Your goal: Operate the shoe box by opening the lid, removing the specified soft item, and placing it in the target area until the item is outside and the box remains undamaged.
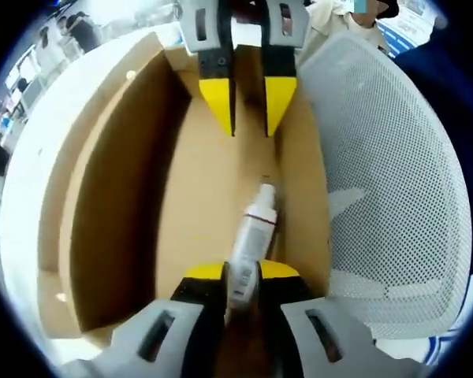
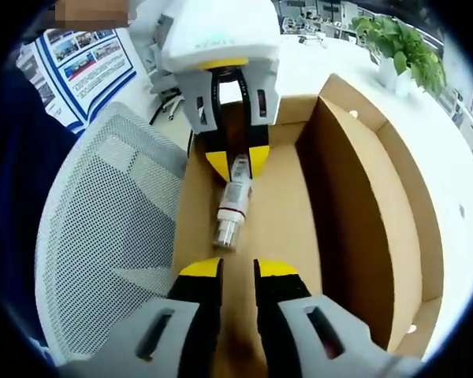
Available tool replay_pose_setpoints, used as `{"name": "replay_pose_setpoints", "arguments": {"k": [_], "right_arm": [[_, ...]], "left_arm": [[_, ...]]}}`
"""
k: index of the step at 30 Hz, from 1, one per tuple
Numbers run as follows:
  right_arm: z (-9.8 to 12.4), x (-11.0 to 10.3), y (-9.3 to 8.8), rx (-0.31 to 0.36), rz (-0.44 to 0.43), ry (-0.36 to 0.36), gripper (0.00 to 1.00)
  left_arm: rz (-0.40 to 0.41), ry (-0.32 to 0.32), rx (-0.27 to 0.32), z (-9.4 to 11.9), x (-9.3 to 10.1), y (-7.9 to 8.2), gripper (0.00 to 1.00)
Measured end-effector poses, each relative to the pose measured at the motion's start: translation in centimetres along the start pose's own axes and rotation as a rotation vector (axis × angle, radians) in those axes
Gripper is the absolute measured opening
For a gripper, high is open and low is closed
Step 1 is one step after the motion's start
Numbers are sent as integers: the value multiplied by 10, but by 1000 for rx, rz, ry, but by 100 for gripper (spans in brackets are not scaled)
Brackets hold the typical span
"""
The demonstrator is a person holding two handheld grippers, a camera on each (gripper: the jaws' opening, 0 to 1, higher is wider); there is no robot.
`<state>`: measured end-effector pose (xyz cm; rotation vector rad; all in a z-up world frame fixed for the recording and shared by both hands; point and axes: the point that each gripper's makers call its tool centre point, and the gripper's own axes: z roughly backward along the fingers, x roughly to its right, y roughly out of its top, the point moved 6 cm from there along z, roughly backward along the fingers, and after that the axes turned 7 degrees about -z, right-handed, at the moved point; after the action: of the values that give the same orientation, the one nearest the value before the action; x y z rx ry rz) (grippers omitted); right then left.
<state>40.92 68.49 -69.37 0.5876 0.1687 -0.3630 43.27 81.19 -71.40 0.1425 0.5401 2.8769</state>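
An open cardboard shoe box [image 1: 110, 220] [image 2: 355, 213] lies on a white table, brown inside. A small white bottle [image 1: 256, 224] [image 2: 231, 201] with a red band near its clear cap sits low over the box floor. My left gripper [image 1: 243, 272] [image 2: 238, 161] is shut on the bottle's body, with the cap end pointing away from it. My right gripper [image 2: 238, 269] [image 1: 249, 110] faces it from the opposite end of the box. Its jaws stand a narrow gap apart with nothing between them, a short way from the bottle's cap.
A white mesh panel [image 1: 386, 181] [image 2: 102, 236] rests along one long side of the box. The tall box wall runs along the other side. A potted plant [image 2: 402, 43] and a printed poster [image 2: 79, 55] lie beyond the box on the white table [image 2: 457, 181].
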Motion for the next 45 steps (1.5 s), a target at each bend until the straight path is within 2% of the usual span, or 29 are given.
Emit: {"name": "replay_pose_setpoints", "arguments": {"k": [7,12,19,26,28,29,30,33,35,36,37,39,40,41,42,43,45], "right_arm": [[-14,-5,4,-17,7,12,18],[-23,0,7,-22,16,-19,20],[-35,4,1,-53,20,-33,21],[-43,6,-8,-29,16,-25,22],[-46,6,-14,-37,30,-23,22],[-47,6,-17,-51,49,-31,22],[-48,6,-17,-51,57,-31,22],[-51,5,-14,-47,96,-34,22],[-55,8,-13,-44,90,-43,22],[-54,12,-11,-36,94,-58,18],[-53,11,-13,-33,56,-51,18],[-54,11,-12,-28,70,-39,19],[-54,10,-13,-35,103,-38,19],[-55,9,-13,-38,117,-38,19],[-55,8,-13,-37,117,-33,18],[-55,8,-13,-37,114,-29,18],[-55,9,-13,-31,123,-29,18]], "left_arm": [[66,42,31,-2,-4,7,10],[107,49,35,-3,-5,9,10],[190,66,62,-5,-6,11,10],[264,73,87,-5,-8,10,8],[270,82,95,-4,-9,10,0],[278,74,67,-6,-9,7,0],[301,73,98,-6,-7,10,0],[294,91,100,-4,-9,11,0],[283,98,102,-5,-10,11,0],[286,97,102,-5,-11,11,0],[287,96,99,-6,-11,11,0],[229,80,-33,-13,-5,-3,0],[139,125,-40,-19,-7,-3,0],[176,114,-46,-18,-1,-5,0],[201,100,-30,-20,-1,-6,0],[271,88,15,-18,0,-4,0],[301,109,64,-13,-5,-5,0]]}}
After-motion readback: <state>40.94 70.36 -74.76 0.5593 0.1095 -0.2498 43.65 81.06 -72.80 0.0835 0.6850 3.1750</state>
